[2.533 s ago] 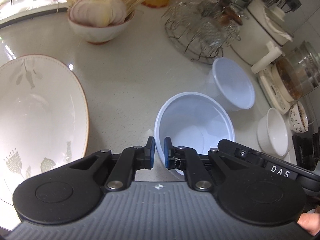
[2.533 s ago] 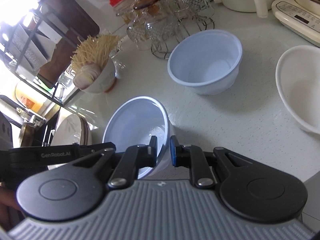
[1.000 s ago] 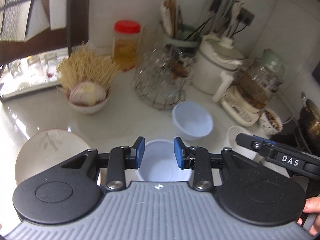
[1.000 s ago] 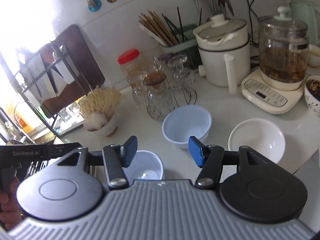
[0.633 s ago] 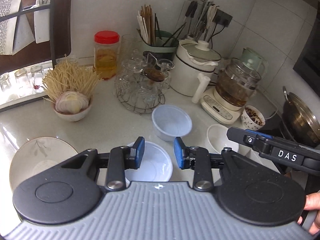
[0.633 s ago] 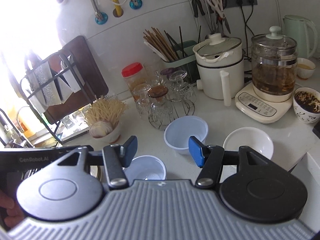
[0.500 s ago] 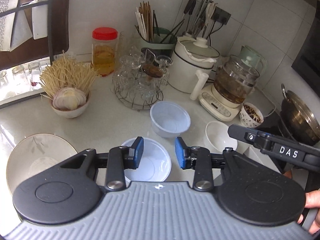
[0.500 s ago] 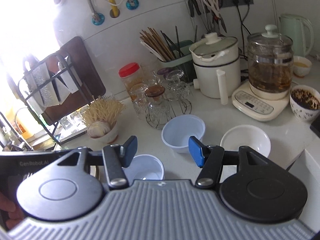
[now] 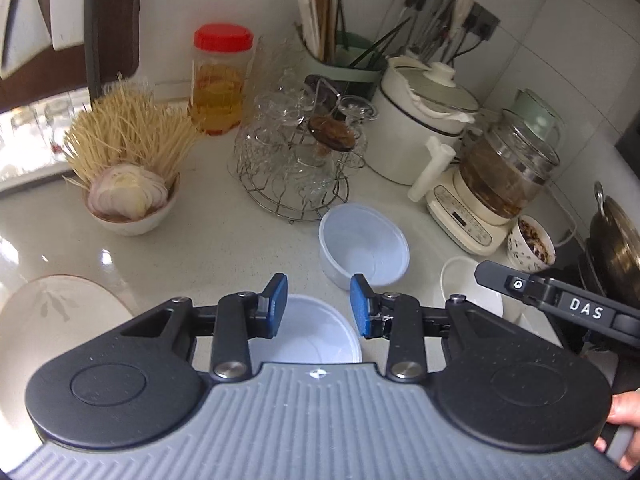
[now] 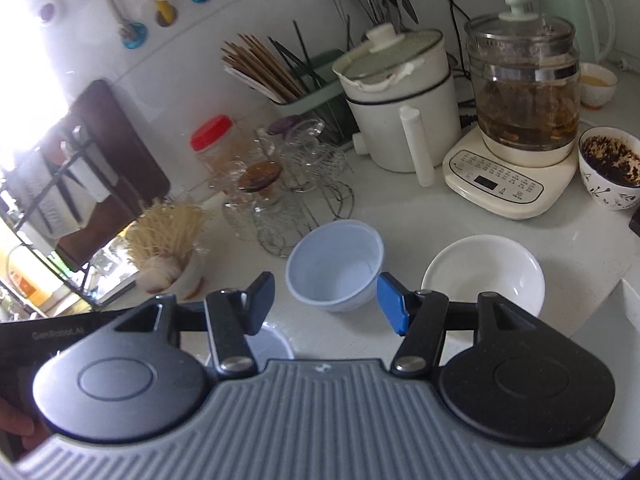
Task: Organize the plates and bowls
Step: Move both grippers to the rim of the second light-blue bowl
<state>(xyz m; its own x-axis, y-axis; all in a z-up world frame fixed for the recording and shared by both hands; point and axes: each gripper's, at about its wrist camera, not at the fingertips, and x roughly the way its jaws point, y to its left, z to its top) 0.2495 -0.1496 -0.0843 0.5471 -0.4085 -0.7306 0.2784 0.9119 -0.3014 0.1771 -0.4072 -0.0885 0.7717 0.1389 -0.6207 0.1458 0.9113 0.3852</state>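
Note:
Two pale blue plastic bowls stand on the white counter. The near bowl (image 9: 316, 334) lies below my open, empty left gripper (image 9: 319, 305); in the right wrist view its rim (image 10: 270, 346) peeks out under the left finger. The far blue bowl (image 9: 362, 246) (image 10: 336, 266) sits near the glass rack, just beyond my open, empty right gripper (image 10: 326, 300). A white ceramic bowl (image 9: 468, 288) (image 10: 484, 276) stands to its right. A large patterned plate (image 9: 52, 320) lies at the left.
A bowl of noodles and onion (image 9: 128, 184), a wire rack of glasses (image 9: 300, 164), a red-lidded jar (image 9: 220, 80), a white pot (image 10: 396, 108), a glass kettle on its base (image 10: 520, 120) and a small patterned bowl (image 10: 608, 168) crowd the back of the counter.
Both grippers let go of the near blue bowl, opened and rose away from the counter. Over the last half second both views have moved closer to the counter.

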